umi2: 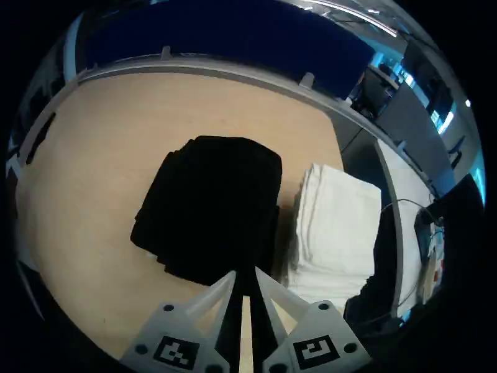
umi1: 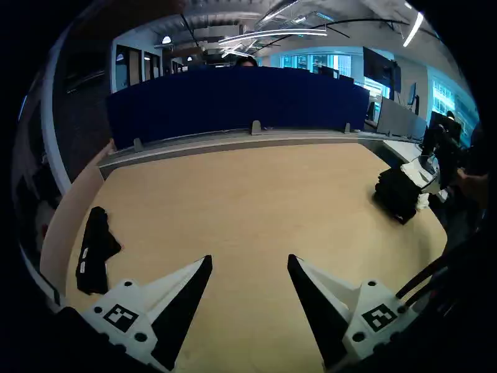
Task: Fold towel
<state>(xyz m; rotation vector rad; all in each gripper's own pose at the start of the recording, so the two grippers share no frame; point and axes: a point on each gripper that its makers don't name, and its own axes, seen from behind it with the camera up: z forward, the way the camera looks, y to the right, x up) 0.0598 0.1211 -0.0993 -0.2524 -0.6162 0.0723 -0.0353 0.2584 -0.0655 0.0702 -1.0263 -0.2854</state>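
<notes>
Ok, left hand-held gripper (umi1: pixel 248 261) wide open, empty; black towel (umi1: pixel 96 248) to its left. Also, right hand-held gripper (umi2: pixel 245 276) nearly closed at folded black stack (umi2: pixel 211 205).

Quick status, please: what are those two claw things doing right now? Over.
Left gripper open, empty. Right gripper closed at edge of folded black stack; grip unclear. Crumpled black towel lies apart, untouched. Nothing blocking.
</notes>
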